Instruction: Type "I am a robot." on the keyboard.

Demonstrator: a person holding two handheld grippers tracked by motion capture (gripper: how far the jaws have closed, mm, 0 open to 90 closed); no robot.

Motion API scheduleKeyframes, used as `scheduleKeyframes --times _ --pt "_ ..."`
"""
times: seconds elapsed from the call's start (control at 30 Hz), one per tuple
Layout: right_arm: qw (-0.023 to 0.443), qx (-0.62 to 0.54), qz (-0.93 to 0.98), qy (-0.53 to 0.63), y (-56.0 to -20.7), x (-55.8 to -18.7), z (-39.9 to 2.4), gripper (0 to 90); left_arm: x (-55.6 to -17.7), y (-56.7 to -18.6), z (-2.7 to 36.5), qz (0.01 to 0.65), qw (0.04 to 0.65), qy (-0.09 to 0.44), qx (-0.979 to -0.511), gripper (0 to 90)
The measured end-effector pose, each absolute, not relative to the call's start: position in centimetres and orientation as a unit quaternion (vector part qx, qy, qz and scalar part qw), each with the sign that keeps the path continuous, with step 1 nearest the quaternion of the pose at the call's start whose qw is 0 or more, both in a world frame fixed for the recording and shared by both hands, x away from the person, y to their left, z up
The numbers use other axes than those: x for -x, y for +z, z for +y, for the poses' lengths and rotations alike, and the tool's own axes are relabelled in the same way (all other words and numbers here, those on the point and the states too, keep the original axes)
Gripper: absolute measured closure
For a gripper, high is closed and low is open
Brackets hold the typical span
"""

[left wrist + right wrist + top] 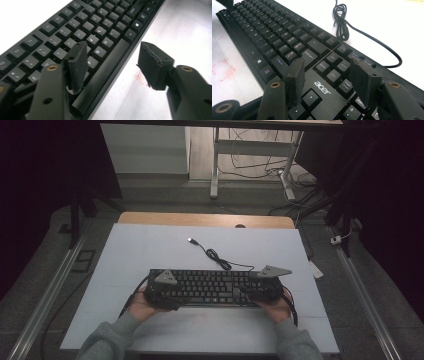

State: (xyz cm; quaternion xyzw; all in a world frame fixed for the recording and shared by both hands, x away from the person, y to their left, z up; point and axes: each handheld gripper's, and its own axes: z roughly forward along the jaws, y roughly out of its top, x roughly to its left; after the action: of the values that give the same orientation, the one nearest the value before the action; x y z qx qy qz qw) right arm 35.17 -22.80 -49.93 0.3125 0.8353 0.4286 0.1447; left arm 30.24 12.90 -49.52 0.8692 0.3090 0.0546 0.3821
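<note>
Left gripper (161, 292) fingers parted; right gripper (263, 289) likewise.

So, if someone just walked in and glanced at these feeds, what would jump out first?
The black keyboard lying across the near middle of the white table, with a gripper at each end: the left gripper open astride its front edge by the space bar, the right gripper open over the arrow-key block. Behind it, the keyboard's cable trails loose toward the far side, its plug unconnected.
</note>
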Motion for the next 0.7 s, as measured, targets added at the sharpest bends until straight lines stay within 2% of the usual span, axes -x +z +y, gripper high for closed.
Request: scheduleKeyframes --times 0.23,0.53,0.7 --pt "0.143 -0.313 0.835 0.43 -50.0 -35.2 -22.8 46.5 -30.3 -50.3 12.4 0.302 0.367 0.045 -0.878 57.2" --pt "0.143 -0.312 0.836 0.429 -50.0 -35.2 -22.8 46.5 -30.5 -50.7 12.2 0.302 0.353 0.053 -0.884 86.6" --pt "0.143 -0.312 0.836 0.429 -50.0 -35.2 -22.8 46.5 -30.7 -51.0 12.4 0.311 0.349 0.055 -0.882 88.6"
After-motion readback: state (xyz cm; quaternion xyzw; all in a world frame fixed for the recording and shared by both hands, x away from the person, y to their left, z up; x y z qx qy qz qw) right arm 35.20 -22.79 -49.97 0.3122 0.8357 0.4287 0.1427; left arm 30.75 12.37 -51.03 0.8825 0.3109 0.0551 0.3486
